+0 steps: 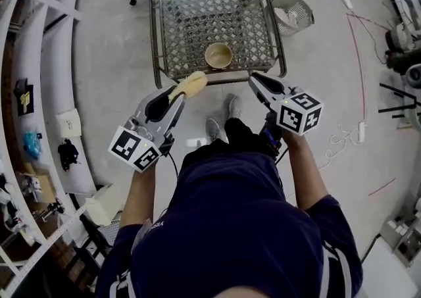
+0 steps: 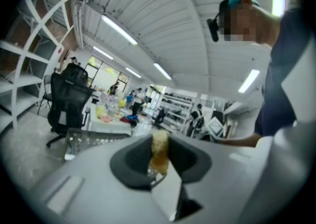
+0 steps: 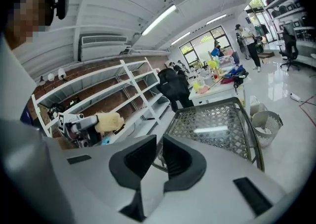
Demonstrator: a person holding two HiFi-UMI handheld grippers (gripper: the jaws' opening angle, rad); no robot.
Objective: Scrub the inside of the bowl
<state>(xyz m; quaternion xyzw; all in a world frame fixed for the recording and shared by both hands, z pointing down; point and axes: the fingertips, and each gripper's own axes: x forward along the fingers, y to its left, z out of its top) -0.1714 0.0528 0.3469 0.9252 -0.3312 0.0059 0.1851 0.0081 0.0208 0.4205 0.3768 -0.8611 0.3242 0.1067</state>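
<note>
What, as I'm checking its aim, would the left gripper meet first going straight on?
Likely the bowl on the mesh table: in the head view the left gripper, shut on the sponge, points toward it. Height is unclear, so it might pass above.

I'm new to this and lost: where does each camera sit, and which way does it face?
Head view: on the person's head, looking down at mesh table and bowl; arms, left tongs, right tongs show.
Left gripper view: rides the left tongs, looking along them, clamped on a sponge; person's torso at right.
Right gripper view: rides the right tongs, shut, facing the table.
All three share the table.
</note>
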